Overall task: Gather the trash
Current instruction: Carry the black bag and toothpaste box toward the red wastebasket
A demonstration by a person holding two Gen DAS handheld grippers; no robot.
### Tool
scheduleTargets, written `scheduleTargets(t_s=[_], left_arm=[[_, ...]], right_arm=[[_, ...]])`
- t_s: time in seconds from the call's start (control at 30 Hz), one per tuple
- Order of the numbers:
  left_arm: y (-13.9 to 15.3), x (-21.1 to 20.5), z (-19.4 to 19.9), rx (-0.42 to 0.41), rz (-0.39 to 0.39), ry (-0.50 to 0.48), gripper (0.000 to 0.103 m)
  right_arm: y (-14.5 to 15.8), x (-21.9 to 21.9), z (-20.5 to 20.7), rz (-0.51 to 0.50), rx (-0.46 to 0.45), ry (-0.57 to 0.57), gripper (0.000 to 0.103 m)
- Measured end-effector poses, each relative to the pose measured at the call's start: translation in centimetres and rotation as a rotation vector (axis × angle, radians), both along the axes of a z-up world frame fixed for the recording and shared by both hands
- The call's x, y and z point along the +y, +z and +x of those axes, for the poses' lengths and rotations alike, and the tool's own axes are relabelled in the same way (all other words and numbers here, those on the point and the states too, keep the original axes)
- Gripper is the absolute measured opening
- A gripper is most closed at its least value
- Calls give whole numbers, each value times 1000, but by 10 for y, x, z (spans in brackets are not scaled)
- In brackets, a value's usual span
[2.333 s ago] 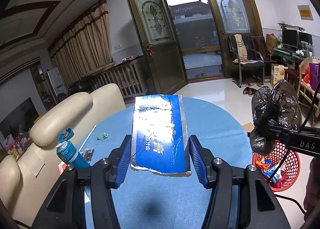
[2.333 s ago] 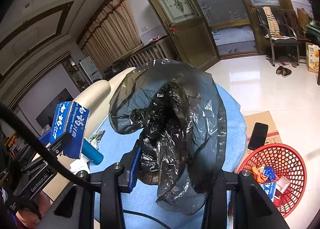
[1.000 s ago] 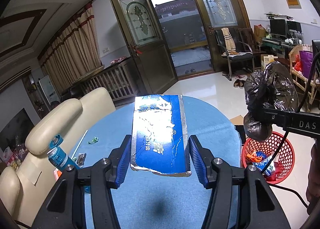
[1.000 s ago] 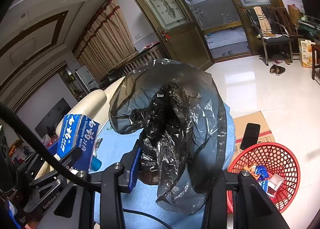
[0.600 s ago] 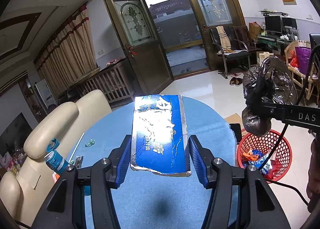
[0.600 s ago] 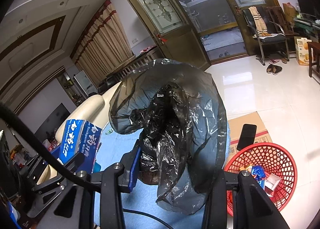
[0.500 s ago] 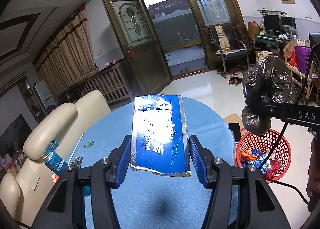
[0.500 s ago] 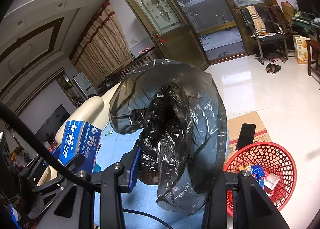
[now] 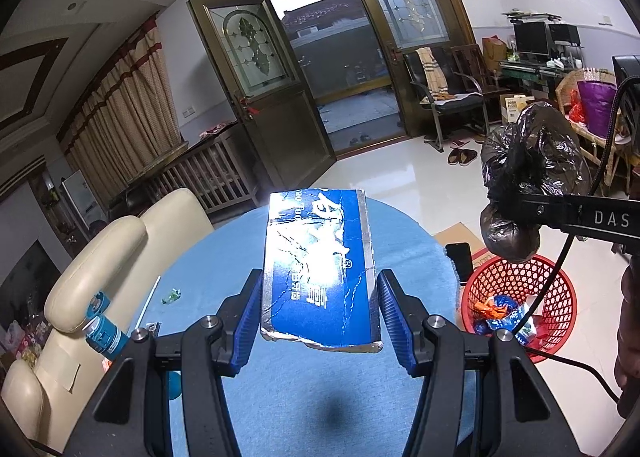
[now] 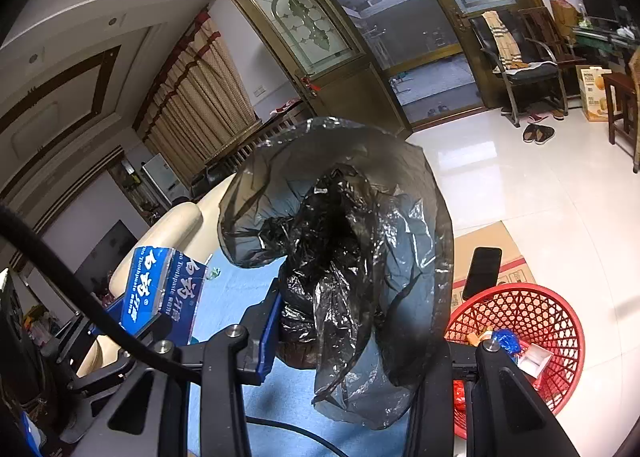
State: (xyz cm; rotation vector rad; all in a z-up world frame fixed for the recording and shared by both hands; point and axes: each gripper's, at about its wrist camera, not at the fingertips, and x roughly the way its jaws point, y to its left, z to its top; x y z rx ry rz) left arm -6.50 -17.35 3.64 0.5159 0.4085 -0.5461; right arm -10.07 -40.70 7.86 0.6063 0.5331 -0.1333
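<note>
My left gripper (image 9: 319,317) is shut on a blue and silver toothpaste box (image 9: 320,265), held above the round blue table (image 9: 224,257); the box (image 10: 160,285) also shows at the left of the right wrist view. My right gripper (image 10: 348,337) is shut on a crumpled black trash bag (image 10: 340,249) that fills the space between its fingers. From the left wrist view the bag (image 9: 528,177) hangs at the right, above a red mesh basket (image 9: 520,309) on the floor. The basket (image 10: 520,321) holds several wrappers.
A blue can (image 9: 106,337), a white straw (image 9: 148,301) and a small green wrapper (image 9: 172,294) lie at the table's left. Cream chairs (image 9: 120,249) stand behind it. A dark phone (image 10: 482,271) rests on a cardboard box (image 10: 504,257) beside the basket. Tiled floor stretches toward the open doors.
Both grippers keep their grips. The views have shifted slightly, with the red basket and the bag drifting a little left in the left wrist view.
</note>
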Motion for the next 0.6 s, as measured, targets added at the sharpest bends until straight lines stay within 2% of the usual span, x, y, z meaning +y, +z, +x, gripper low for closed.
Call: scheduleTargets(t_s=[0.6], left_arm=[[-1,-4,0,-5,32,-51,58]], right_arm=[[4,-3,-13,30,0,-51,43]])
